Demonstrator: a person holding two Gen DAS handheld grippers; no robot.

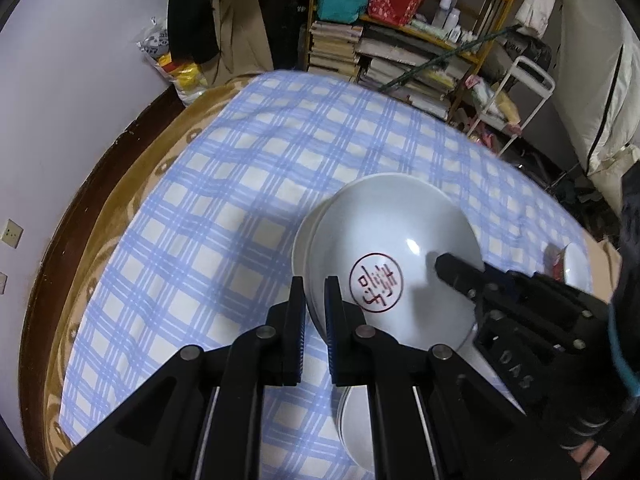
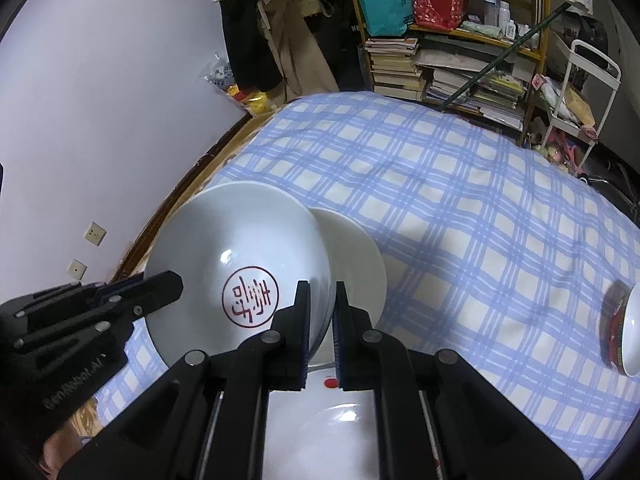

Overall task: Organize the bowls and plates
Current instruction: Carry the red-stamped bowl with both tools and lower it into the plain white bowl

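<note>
Across the upper left and centre of the left wrist frame, the checked tabletop [image 1: 248, 168] lies bare, open to any claw. The held white bowl [image 1: 392, 240] blocks the lower middle, with stacked plates [image 2: 344, 420] beneath it. A patterned bowl [image 2: 624, 332] stands at the right edge of the right wrist frame.

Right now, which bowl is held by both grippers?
The white bowl with the red seal: left gripper and right gripper clamp its opposite rims. The red-patterned bowl lies untouched.
</note>
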